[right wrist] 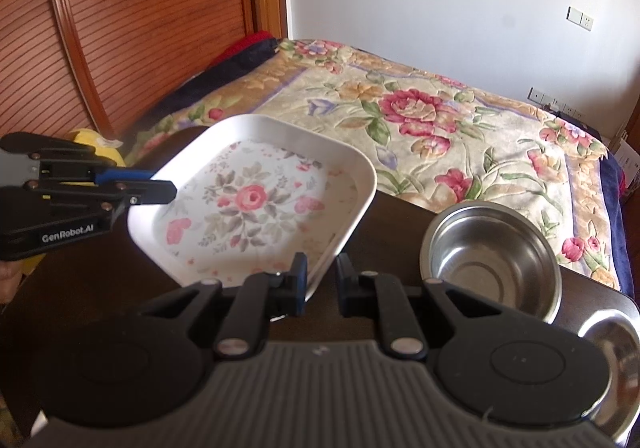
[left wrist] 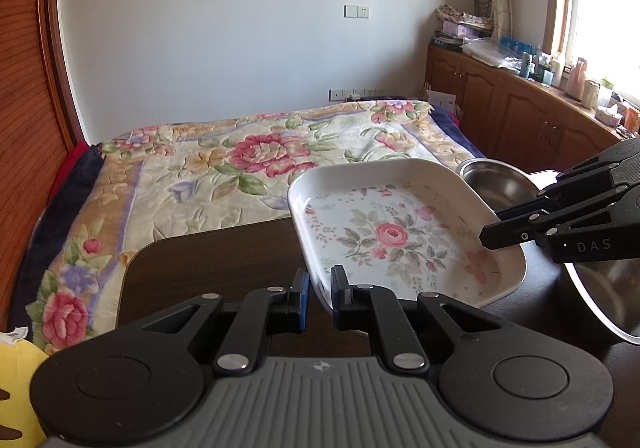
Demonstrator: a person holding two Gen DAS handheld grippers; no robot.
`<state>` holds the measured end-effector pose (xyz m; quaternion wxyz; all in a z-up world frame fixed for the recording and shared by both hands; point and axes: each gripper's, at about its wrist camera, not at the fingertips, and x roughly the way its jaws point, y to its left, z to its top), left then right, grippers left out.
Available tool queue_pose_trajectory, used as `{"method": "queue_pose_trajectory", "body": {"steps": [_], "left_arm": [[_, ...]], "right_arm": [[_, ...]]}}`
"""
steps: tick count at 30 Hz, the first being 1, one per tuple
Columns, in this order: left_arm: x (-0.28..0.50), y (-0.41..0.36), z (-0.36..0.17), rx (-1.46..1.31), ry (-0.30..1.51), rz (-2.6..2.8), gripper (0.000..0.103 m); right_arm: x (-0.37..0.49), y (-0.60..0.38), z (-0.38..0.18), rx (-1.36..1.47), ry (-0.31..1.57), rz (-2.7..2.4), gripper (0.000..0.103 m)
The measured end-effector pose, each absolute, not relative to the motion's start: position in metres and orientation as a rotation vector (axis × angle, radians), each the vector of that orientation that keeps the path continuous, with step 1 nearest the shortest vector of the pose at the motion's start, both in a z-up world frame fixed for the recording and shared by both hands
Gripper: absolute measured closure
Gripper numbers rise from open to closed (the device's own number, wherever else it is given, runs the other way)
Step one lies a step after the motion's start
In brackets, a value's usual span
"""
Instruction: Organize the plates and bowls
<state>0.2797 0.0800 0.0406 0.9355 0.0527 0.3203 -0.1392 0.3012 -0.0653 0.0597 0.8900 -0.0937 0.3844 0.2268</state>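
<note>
Here I have both grippers on the floral plate (left wrist: 400, 232), which is tilted above the dark table (left wrist: 208, 260).

My left gripper (left wrist: 320, 298) has the plate's near rim between its two fingers, the jaws narrowed onto that edge, so it looks clamped on the plate. My right gripper (right wrist: 322, 284) takes the opposite rim the same way in its own view, with the rim touching the left finger; I cannot tell whether the right finger is touching it as well. Just beside the plate, on the right gripper's side, a small steel bowl (right wrist: 492, 256) stands upright on the table. A larger steel bowl (left wrist: 608, 296) sits nearer my right gripper, partly hidden by it. Behind the plate lies the bed with a flowered blanket (left wrist: 248, 164). Something yellow (right wrist: 96, 144) sits beyond the left gripper, away from the plate.
</note>
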Motion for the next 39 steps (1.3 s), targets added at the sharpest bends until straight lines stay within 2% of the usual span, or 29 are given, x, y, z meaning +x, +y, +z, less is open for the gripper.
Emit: {"method": "queue_pose_trajectory", "body": {"steps": [12, 39], "left_arm": [[0.227, 0.064, 0.061, 0.141, 0.609, -0.285, 0.091], [0.125, 0.041, 0.056, 0.143, 0.583, -0.31, 0.09]], "right_arm": [[0.259, -0.083, 0.074, -0.193, 0.748, 0.487, 0.086], [0.173, -0.114, 0.072, -0.183, 0.702, 0.494, 0.087]]}}
